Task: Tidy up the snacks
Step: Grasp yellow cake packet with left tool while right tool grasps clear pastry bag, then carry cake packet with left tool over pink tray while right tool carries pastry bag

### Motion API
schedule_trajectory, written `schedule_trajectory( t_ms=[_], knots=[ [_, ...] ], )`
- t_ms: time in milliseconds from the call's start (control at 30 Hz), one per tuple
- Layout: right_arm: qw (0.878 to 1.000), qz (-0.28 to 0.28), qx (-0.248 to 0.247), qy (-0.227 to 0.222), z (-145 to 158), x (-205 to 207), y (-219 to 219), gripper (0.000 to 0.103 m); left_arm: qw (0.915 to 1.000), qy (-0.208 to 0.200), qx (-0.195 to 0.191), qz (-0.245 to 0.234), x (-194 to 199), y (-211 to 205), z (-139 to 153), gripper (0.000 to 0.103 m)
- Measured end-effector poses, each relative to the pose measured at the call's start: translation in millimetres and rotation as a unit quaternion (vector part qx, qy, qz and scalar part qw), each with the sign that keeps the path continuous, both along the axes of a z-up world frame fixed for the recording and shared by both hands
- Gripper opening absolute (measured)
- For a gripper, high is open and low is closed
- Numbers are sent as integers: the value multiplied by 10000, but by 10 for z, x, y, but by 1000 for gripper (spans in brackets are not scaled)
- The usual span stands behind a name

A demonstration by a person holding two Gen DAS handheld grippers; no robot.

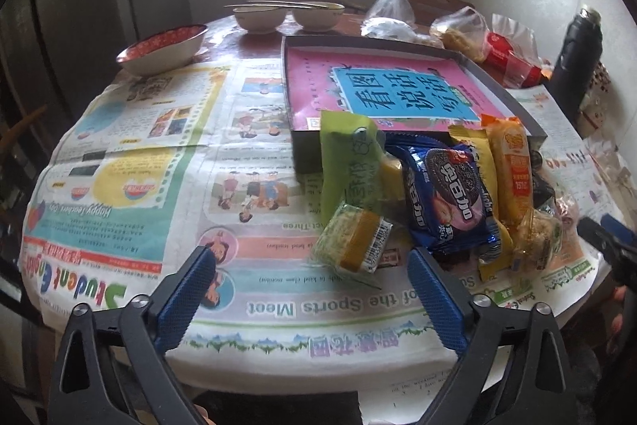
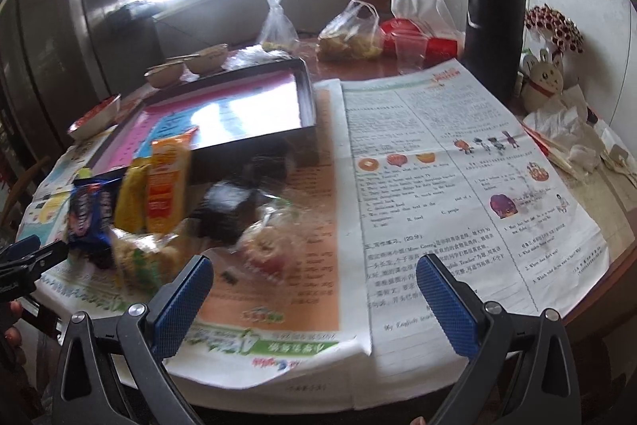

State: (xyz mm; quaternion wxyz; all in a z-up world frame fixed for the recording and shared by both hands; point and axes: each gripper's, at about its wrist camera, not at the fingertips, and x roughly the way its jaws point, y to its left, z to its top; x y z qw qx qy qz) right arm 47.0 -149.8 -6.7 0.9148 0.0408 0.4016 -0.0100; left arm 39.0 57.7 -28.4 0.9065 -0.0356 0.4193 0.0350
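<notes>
While my left fingers (image 1: 312, 295) and right fingers (image 2: 314, 301) stand apart and empty, I judge the small green packet (image 1: 352, 239) light, crinkly, slippery, best pinched across its flat middle.

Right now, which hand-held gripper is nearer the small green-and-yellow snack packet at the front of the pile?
Left. The left hand-held gripper hangs open just short of the green-and-yellow packet, which sits slightly right of centre. The right hand-held gripper is open over the newspaper, beyond the pile's far side.
</notes>
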Motion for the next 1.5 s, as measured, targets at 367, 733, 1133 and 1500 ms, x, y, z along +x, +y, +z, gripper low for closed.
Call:
schedule_trajectory(
  t_ms=[367, 733, 1133, 1500],
  knots=[
    [9993, 255, 62, 262, -121, 235, 156, 66, 9994, 37, 18, -353, 142, -58, -40, 64],
    [9987, 411, 255, 182, -132, 259, 104, 39, 9980, 150, -308, -539, 223, -52, -110, 36],
    [9988, 297, 352, -189, 112, 278, -61, 37, 9974, -40, -589, -406, 139, 87, 76, 35],
    [9958, 634, 442, -487, 359, 525, 69, 37, 9970, -429, -610, -216, 320, 197, 423, 35]
  ],
)
